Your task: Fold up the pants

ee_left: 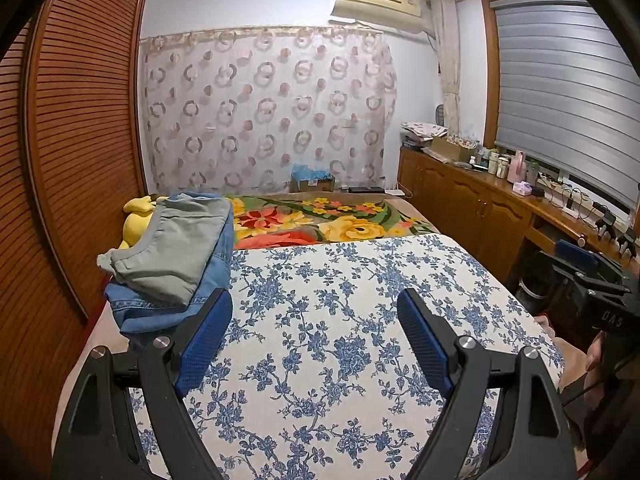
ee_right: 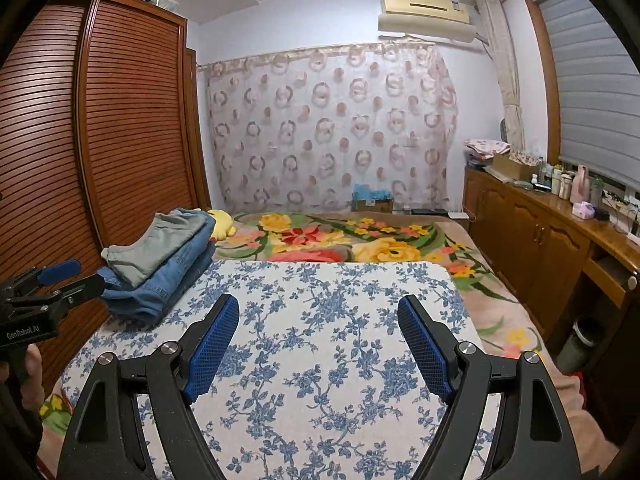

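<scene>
Both grippers hang over a blue-and-white flowered board [ee_left: 340,320] that lies on the bed, and neither holds anything. In the left wrist view the left gripper [ee_left: 316,312] fills the lower part of the frame, its blue-padded fingers [ee_left: 204,344] standing well apart with only the flowered surface between them. In the right wrist view the right gripper [ee_right: 318,316] sits in the same spot low in the frame, its jaws likewise spread wide and empty. The pants are stacked at the left edge of the board: a folded grey-green pair [ee_left: 176,248] lies on top of folded blue jeans [ee_left: 160,312], at middle left in the left wrist view, just beyond the left finger's tip. The same pile shows at middle left in the right wrist view, grey-green pair [ee_right: 156,248] over jeans [ee_right: 160,288]. Behind the stack a yellow plush toy [ee_left: 136,220] rests on a bright floral blanket [ee_left: 320,220] that covers the far part of the bed. A slatted wooden wardrobe [ee_left: 80,140] fills the left side, a curtain with ring patterns [ee_left: 264,108] hangs on the far wall, and a wooden counter [ee_left: 480,196] crowded with bottles runs along the right under a window blind [ee_left: 560,92]. Each gripper also shows at the edge of the other's view, and a hand [ee_right: 32,372] on the left one's handle is at the lower left of the right wrist view.
</scene>
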A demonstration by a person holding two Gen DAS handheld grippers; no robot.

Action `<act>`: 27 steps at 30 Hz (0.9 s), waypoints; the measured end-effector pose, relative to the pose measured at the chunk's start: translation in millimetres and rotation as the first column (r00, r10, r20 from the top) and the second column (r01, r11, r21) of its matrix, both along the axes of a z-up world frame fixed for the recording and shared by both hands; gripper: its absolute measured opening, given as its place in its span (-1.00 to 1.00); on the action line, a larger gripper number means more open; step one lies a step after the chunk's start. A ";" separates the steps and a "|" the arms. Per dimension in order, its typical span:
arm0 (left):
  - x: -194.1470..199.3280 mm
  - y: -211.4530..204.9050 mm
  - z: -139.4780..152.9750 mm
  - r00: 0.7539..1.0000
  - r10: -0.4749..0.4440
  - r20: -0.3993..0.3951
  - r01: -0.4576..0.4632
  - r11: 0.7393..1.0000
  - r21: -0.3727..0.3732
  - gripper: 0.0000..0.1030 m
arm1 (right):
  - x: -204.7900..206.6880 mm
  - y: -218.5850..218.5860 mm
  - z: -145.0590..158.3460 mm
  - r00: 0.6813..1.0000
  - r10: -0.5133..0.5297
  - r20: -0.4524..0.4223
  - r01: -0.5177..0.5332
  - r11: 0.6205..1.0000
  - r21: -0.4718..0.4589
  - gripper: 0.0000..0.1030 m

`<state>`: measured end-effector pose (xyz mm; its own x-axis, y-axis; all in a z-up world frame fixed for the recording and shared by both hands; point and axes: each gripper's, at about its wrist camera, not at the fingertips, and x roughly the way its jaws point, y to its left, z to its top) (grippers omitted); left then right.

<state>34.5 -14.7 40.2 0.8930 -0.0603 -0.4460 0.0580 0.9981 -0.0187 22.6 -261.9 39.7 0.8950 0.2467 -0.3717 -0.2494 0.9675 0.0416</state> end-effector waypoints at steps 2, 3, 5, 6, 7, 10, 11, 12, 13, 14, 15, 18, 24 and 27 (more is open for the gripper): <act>0.1 0.2 0.0 1.000 0.000 0.000 0.000 1.000 -0.002 0.65 | 0.8 -0.8 0.7 1.000 0.002 -0.002 -0.002 1.000 -0.002 0.62; 0.1 0.1 -0.1 1.000 0.000 0.000 0.000 1.000 -0.001 0.65 | 1.2 -0.9 0.7 1.000 0.002 -0.002 -0.002 1.000 -0.004 0.62; 0.1 0.3 -0.1 1.000 0.001 0.000 -0.001 1.000 0.000 0.65 | 1.4 -1.0 1.2 1.000 0.004 -0.002 -0.004 1.000 -0.005 0.62; 0.2 0.5 0.1 1.000 0.001 0.000 -0.001 1.000 0.000 0.65 | 1.6 -1.1 1.3 1.000 0.003 -0.003 -0.003 1.000 -0.006 0.62; 0.6 0.7 0.2 1.000 0.001 0.001 -0.001 1.000 0.000 0.65 | 1.9 -1.2 1.4 1.000 0.003 -0.003 -0.003 1.000 -0.006 0.62; 0.3 1.0 -0.2 1.000 0.005 0.005 -0.005 1.000 -0.003 0.65 | 2.0 -1.4 1.7 1.000 0.005 -0.002 -0.005 1.000 -0.007 0.62; 0.2 1.1 -0.3 1.000 0.006 0.006 -0.006 1.000 -0.004 0.65 | 1.4 -1.0 1.2 1.000 0.005 -0.002 -0.005 1.000 -0.008 0.62; -0.7 1.2 -0.6 1.000 0.007 0.008 -0.007 1.000 -0.005 0.65 | 1.6 -1.1 1.2 1.000 0.003 -0.001 -0.003 1.000 -0.010 0.62; -0.5 1.2 -0.7 1.000 0.008 0.008 -0.008 1.000 -0.005 0.65 | 1.9 -1.2 0.8 1.000 0.001 -0.002 -0.001 1.000 -0.011 0.62; -0.6 1.5 -0.7 1.000 0.008 0.008 -0.008 1.000 -0.005 0.65 | 1.9 -1.3 1.0 1.000 0.003 -0.003 -0.003 1.000 -0.011 0.62; -0.5 1.4 -0.6 1.000 0.009 0.009 -0.009 1.000 -0.005 0.65 | 2.0 -1.7 1.2 1.000 0.004 -0.002 -0.004 1.000 -0.010 0.62; -0.3 1.8 -0.8 1.000 0.007 0.008 -0.007 1.000 -0.005 0.65 | 2.0 -2.1 1.2 1.000 0.004 -0.003 -0.004 1.000 -0.010 0.62; -0.5 2.3 -1.3 1.000 0.006 0.007 -0.006 1.000 -0.005 0.65 | 1.2 -1.8 1.0 1.000 0.005 -0.004 -0.005 1.000 -0.008 0.62; -0.6 2.3 -1.3 1.000 0.007 0.008 -0.007 1.000 -0.005 0.65 | 1.1 -1.6 0.9 1.000 0.005 -0.003 -0.005 1.000 -0.009 0.62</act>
<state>34.0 -12.4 38.8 0.8969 -0.0562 -0.4386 0.0513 0.9984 -0.0230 23.7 -263.5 40.6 0.8924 0.2482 -0.3768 -0.2546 0.9665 0.0338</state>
